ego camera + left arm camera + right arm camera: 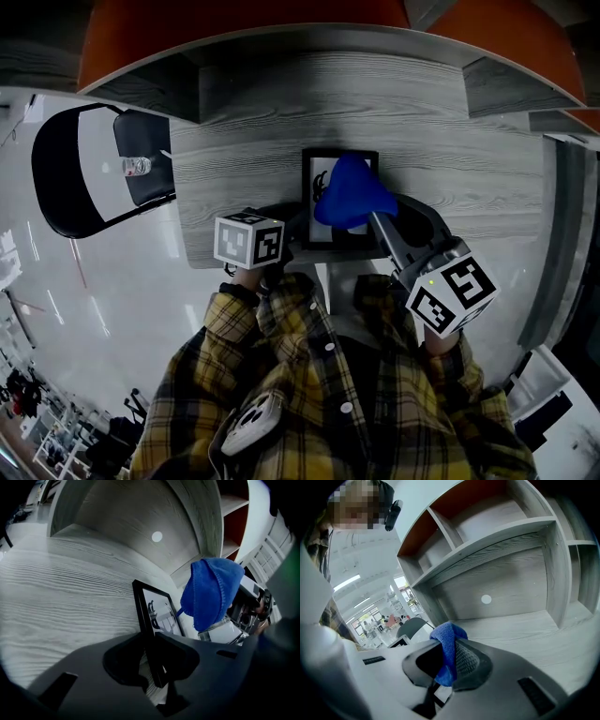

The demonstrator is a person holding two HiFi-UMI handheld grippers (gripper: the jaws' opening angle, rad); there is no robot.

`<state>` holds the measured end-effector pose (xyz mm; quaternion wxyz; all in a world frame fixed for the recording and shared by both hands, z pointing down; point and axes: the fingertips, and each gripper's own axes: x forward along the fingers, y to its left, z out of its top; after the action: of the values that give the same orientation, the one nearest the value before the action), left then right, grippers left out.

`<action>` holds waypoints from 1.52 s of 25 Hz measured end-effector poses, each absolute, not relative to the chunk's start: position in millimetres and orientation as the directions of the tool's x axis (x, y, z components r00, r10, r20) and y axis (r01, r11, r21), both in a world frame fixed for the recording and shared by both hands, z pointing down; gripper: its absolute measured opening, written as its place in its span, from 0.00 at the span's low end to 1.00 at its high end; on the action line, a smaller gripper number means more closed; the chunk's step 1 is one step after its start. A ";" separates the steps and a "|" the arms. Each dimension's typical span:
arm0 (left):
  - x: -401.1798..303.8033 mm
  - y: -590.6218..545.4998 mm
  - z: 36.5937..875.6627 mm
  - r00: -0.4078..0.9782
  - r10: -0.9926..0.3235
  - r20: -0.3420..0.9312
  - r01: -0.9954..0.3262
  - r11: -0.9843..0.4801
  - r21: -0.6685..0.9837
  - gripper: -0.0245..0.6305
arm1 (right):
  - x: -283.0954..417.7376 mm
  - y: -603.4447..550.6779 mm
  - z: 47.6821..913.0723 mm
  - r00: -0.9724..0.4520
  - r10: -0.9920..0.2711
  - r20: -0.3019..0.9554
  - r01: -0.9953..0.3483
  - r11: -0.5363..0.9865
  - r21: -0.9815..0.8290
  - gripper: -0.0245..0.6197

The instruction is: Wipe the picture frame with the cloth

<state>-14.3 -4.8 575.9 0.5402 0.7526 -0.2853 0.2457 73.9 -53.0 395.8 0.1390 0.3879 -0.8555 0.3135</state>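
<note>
A black picture frame (323, 202) with a white print lies near the desk's front edge. My left gripper (292, 239) is shut on its near left edge; in the left gripper view the frame's black edge (145, 620) runs between the jaws. My right gripper (375, 220) is shut on a blue cloth (352, 192), which hangs bunched over the frame's right half. In the right gripper view the blue cloth (447, 651) is pinched between the jaws. The left gripper view shows the blue cloth (211, 592) draped just right of the frame, above the glass.
The grey wood-grain desk (469, 169) has shelf cubbies (309, 84) at the back with orange panels. A black and white chair (84, 173) stands to the left of the desk. A person's plaid sleeves (281, 375) fill the lower head view.
</note>
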 end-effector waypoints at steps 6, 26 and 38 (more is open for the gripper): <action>-11.0 -6.4 574.6 0.744 -0.170 0.646 -0.667 -0.247 0.703 0.15 | 49.4 -64.8 406.4 -0.694 -0.532 0.485 -0.719 0.543 -0.434 0.10; -17.3 -9.4 571.4 0.770 -0.135 0.624 -0.637 -0.236 0.734 0.14 | 4.0 -80.6 561.6 -0.394 -0.407 0.824 -0.782 0.620 -0.067 0.10; -15.1 -7.5 576.0 0.777 -0.121 0.617 -0.627 -0.233 0.743 0.14 | 68.0 -79.5 566.4 -0.216 -0.468 0.857 -0.824 0.559 0.097 0.10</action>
<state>-15.1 -7.5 576.0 0.5671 0.7530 -0.2485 0.2229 68.0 -79.5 566.4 0.4572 0.4276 -0.7552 0.1945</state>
